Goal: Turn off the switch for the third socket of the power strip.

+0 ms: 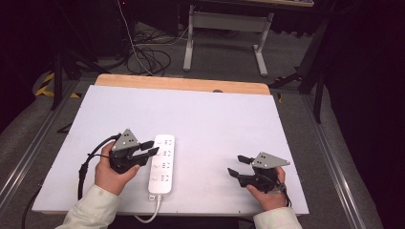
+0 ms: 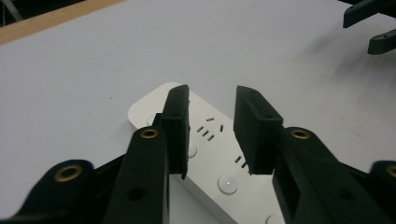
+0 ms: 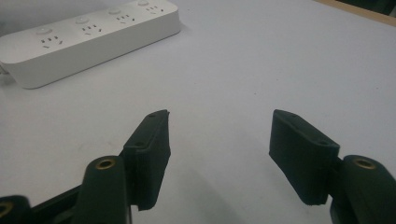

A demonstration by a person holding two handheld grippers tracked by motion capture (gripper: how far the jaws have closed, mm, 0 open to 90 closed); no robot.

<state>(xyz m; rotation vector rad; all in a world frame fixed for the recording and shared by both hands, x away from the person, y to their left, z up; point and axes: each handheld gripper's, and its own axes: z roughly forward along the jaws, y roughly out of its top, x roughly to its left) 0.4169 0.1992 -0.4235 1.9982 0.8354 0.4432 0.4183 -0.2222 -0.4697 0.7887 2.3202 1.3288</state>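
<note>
Nearest the camera I see my forearms in pale sleeves, each hand carrying a tool. The left tool (image 1: pixel 152 147) hangs just over the white power strip (image 1: pixel 161 163), its jaws partly apart with nothing between them; in the left gripper view they frame the strip's far sockets and round buttons from above without touching. I judge it is held there to work one of those buttons or to take hold of the strip's edge. The right tool (image 1: pixel 235 164) rests low on the right side of the worktop (image 1: pixel 229 119), well apart from the strip, jaws wide and empty, apparently parked out of the way.

The strip lies lengthwise on the left half of the worktop, cord end toward me, its white cord (image 1: pixel 152 212) running off the near edge, so its sockets face up and within easy reach.

I can read no brand, label or writing on the strip or tools.

Beyond the worktop's wooden far edge stands a grey frame (image 1: pixel 224 28) and loose cables (image 1: pixel 148 57) on the floor.
</note>
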